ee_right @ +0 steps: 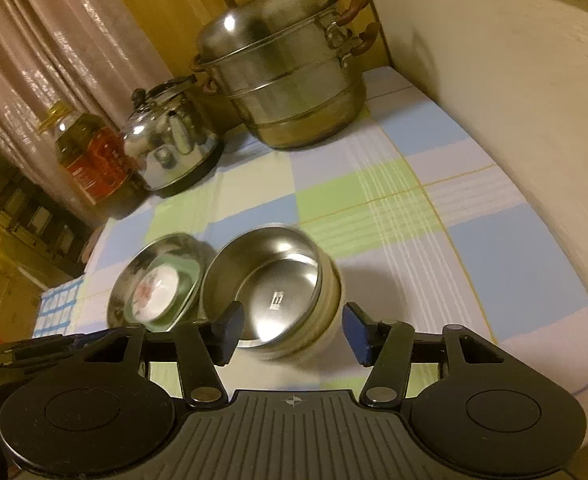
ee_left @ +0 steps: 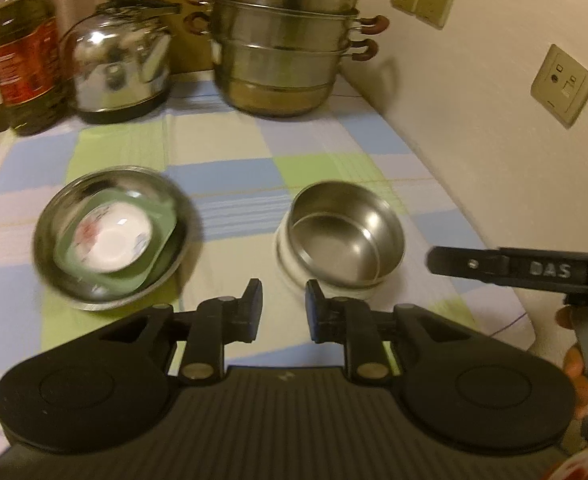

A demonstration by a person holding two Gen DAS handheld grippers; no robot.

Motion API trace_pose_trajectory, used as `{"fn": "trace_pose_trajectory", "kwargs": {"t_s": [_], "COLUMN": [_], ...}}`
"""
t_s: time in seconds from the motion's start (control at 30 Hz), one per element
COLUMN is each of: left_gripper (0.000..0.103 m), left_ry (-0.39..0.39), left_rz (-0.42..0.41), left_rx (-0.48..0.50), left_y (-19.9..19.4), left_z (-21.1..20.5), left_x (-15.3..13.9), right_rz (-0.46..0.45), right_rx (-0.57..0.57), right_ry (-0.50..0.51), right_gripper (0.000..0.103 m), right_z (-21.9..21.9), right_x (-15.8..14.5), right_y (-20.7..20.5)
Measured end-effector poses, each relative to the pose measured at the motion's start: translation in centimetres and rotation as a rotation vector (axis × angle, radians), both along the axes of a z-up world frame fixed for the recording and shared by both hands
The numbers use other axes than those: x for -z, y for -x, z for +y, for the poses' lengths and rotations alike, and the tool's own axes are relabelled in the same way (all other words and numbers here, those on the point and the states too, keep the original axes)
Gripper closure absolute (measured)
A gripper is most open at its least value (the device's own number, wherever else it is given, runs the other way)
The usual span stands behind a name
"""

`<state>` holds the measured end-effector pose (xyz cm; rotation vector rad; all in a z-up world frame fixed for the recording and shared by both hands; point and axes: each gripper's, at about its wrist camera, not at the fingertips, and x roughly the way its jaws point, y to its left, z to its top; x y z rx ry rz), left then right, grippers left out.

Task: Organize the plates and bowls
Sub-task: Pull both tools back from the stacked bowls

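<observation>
A steel plate (ee_left: pixel 53 240) lies on the checked cloth at the left, holding a green square dish (ee_left: pixel 161 228) with a small white flowered dish (ee_left: pixel 113 240) in it. To its right a steel bowl (ee_left: pixel 346 232) sits nested in a white bowl (ee_left: pixel 294 272). My left gripper (ee_left: pixel 283 308) is open and empty, just short of the gap between the two stacks. My right gripper (ee_right: pixel 289 334) is open, its fingers either side of the nested bowls (ee_right: pixel 277 292), not touching. The plate stack (ee_right: pixel 153 288) lies left of them. The right gripper also shows in the left wrist view (ee_left: pixel 494 268).
A steel steamer pot (ee_left: pixel 285 40), a kettle (ee_left: pixel 117 64) and an oil bottle (ee_left: pixel 25 56) stand along the back. A wall with sockets (ee_left: pixel 562 84) bounds the right side. A dark rack (ee_right: pixel 17 204) stands off the table's left.
</observation>
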<state>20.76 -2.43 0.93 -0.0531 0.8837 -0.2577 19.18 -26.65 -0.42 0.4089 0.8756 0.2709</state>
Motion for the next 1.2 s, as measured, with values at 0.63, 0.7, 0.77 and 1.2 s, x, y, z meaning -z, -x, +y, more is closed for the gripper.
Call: {"fn": "trace_pose_trajectory", "kwargs": {"t_s": [0.63,0.7,0.77,1.2], "left_gripper": [0.079,0.079,0.079,0.079], "left_ry": [-0.007,-0.009,-0.010,-0.021], "left_rz": [0.099,0.109,0.116,0.165], "left_rx": [-0.064,-0.064,-0.064,-0.053], "left_y": [10.6,11.3,11.8,14.1], "left_z": [3.5,3.6,3.7,4.3], "left_x": [0.9,1.1,1.3,2.7], "right_rz": [0.072,0.077,0.084,0.163], "right_rx": [-0.086,-0.094,-0.106,-0.118], "right_ry": [0.053,0.061,0.071,0.113], "right_gripper": [0.032,0.032,0.032,0.032], "right_z": [1.6,1.9,2.3,3.8], "right_x": [0.6,0.8,1.1,2.8], "right_y": [10.0,10.8,11.4,13.9]}}
